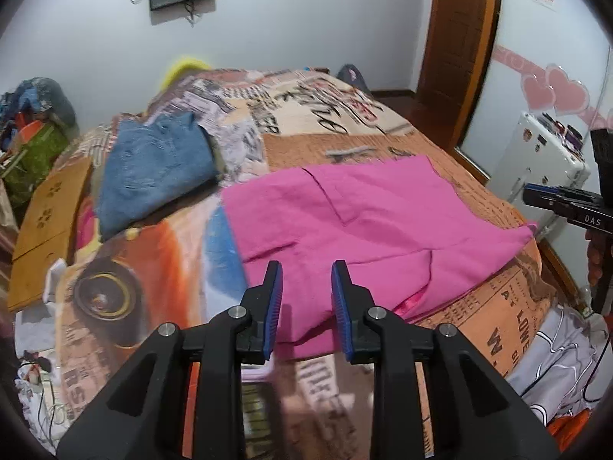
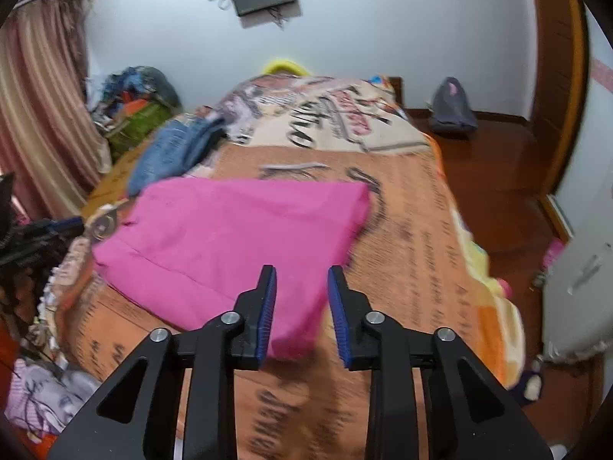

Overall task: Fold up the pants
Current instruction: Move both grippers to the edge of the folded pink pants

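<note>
**Grippers over pink pants**

Left gripper (image 1: 306,280): level, aimed forward, jaws apart, holding nothing, above near edge of pink pants (image 1: 367,222). Right gripper (image 2: 300,283): same pose, jaws parted, empty. Pants: folded flat on printed bedspread (image 2: 413,230). Blue jeans (image 1: 153,176): far left.

My pink pants (image 1: 364,222) lie on the orange bedspread (image 2: 413,237) printed with black lettering; far left, folded jeans (image 1: 153,176) are faded blue.
</note>
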